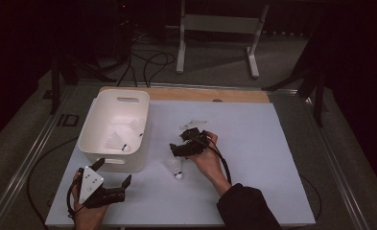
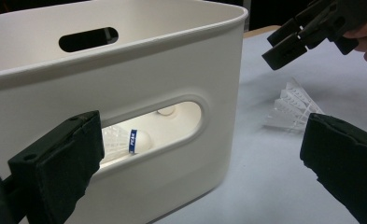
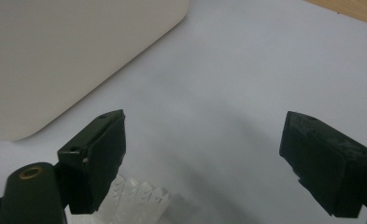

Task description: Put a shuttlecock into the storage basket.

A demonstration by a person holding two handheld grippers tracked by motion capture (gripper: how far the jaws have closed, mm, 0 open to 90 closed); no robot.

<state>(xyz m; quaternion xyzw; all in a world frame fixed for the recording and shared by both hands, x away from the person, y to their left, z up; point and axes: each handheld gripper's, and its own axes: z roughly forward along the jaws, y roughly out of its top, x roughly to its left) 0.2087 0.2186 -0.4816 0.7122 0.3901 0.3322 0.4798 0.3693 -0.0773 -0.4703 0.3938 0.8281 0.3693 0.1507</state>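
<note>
The person is gathering shuttlecocks into the white bin, and this looks like the reach between two pickups. At least one shuttlecock is already lying inside the bin, seen through the handle slot. Two are waiting on the desk: a near shuttlecock at about 7 o'clock from the right gripper, and a far shuttlecock at about 12 o'clock from it.

The right gripper is hovering over the desk with its fingers spread wide and nothing between them; feathers are just showing below the left one in the right gripper view. The next move probably calls for lowering over one shuttlecock, centring it in the gap, and closing gently so the feathers are not crushing.

The left gripper is waiting at 6 o'clock of the bin, its fingers also wide apart, touching nothing.
</note>
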